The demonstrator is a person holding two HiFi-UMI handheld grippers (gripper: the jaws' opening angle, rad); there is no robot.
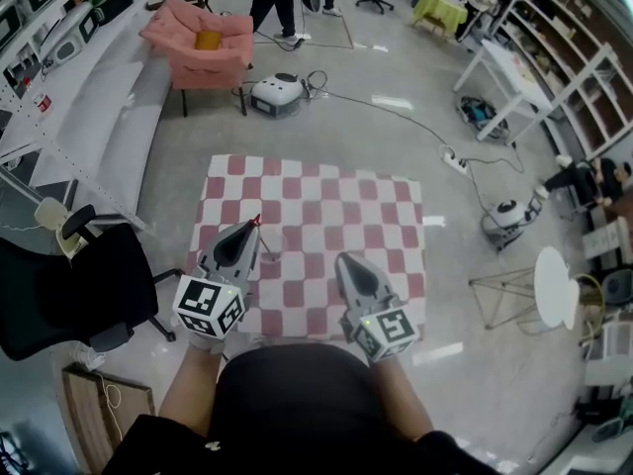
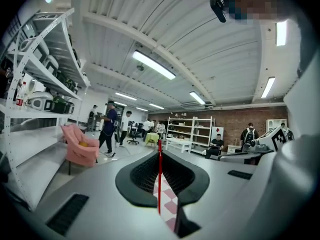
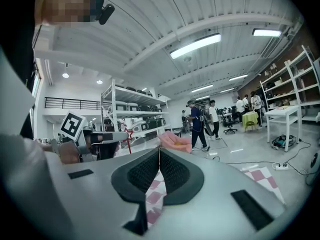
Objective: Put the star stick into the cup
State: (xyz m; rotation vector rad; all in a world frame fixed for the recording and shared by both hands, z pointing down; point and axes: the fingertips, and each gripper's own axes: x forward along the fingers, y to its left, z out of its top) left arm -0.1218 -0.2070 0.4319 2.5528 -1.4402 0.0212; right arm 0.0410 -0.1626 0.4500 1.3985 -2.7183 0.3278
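the left gripper (image 1: 249,234) has its jaws clenched on a thin red star stick (image 2: 160,181), small star end up, over the near left of the red-and-white checked worktop (image 1: 326,196). the right gripper (image 3: 159,152) has its jaws closed on nothing.

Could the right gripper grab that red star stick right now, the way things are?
Probably not yet. The right gripper is shut, and the star stick is clamped in the left gripper. No obstacle shows between them, so opening its jaws first might do.
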